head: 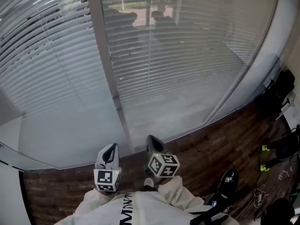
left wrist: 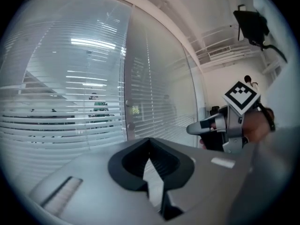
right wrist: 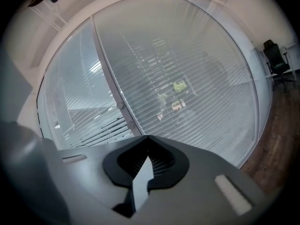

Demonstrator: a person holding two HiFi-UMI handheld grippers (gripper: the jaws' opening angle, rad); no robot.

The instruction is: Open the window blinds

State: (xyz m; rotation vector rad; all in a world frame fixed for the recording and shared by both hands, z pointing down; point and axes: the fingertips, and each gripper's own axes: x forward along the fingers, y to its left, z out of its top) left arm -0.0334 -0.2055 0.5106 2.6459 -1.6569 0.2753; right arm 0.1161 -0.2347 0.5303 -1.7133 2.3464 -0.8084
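Observation:
Slatted window blinds (head: 178,55) hang behind glass panes on both sides of a grey upright frame post (head: 105,55); the slats are tilted partly apart and shapes show through. Low in the head view, near the bottom of the glass, my left gripper (head: 111,153) and right gripper (head: 152,143) are side by side. Neither touches the blinds (left wrist: 70,116) or holds anything. In the left gripper view the left gripper (left wrist: 150,140) has its tips together, and the right gripper (left wrist: 199,128) shows at the side, jaws together. The right gripper (right wrist: 148,138) faces the blinds (right wrist: 187,93) with its tips meeting.
Dark wooden floor (head: 211,144) runs along the base of the window. A black office chair (head: 281,90) and cables stand at the right, with a black shoe (head: 228,179) below. Small round knobs (right wrist: 120,106) sit on the frame post.

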